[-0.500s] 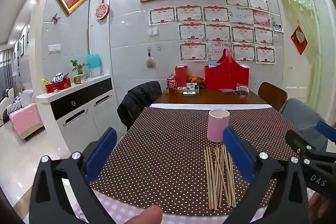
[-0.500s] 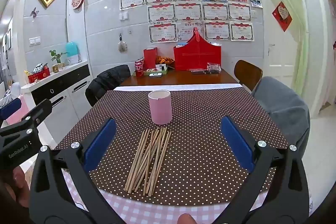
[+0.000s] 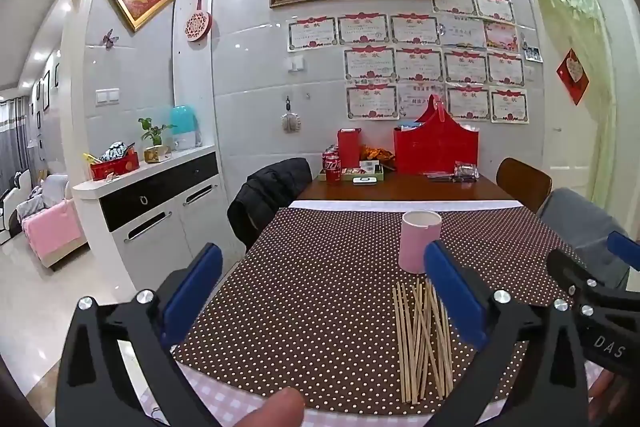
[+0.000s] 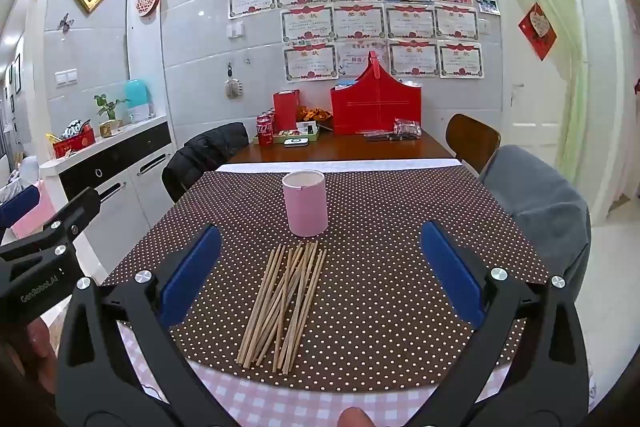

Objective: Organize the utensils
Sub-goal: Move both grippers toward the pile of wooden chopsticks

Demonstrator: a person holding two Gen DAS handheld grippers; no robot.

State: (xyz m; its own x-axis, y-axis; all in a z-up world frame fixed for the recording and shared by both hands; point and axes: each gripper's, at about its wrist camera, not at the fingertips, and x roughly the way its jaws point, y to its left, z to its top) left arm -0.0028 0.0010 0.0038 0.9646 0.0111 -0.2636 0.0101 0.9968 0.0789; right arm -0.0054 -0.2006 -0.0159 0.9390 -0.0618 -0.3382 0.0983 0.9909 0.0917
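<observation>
Chopsticks (image 4: 282, 303) lie loose in a fanned pile on the brown polka-dot cloth (image 4: 400, 267), tips pointing toward the pink cup (image 4: 305, 202). Pile sits just in front of the cup, far ends near its base, not touching as far as the view shows. Sticks overlap and cross each other; exact count cannot be told. Cup stands upright, open top; nothing shows above its rim.

Right gripper (image 4: 320, 267) hovers above the near table edge, blue pads (image 4: 191, 273) spread wide, nothing between them. Pile is centred in its gap in the right wrist view. Left gripper (image 3: 320, 291) also hovers with pads (image 3: 192, 291) wide apart, holding nothing. In the left wrist view the chopsticks (image 3: 422, 339) lie low right, partly behind the right-hand pad, and the cup (image 3: 420, 241) is just beyond them. Each gripper shows at the edge of the other's view: right gripper (image 3: 592, 307) at far right, left gripper (image 4: 44, 247) at far left. Both are apart from the sticks and the cup.

Pink checked cloth (image 4: 280, 403) shows under the brown one at the near edge. Far end of the table holds a red basket (image 4: 376, 107), red cans (image 4: 265, 129) and a tray of small items. Dark jacket (image 4: 208, 155) hangs on a chair at left, grey cover (image 4: 540, 203) on a chair at right.
</observation>
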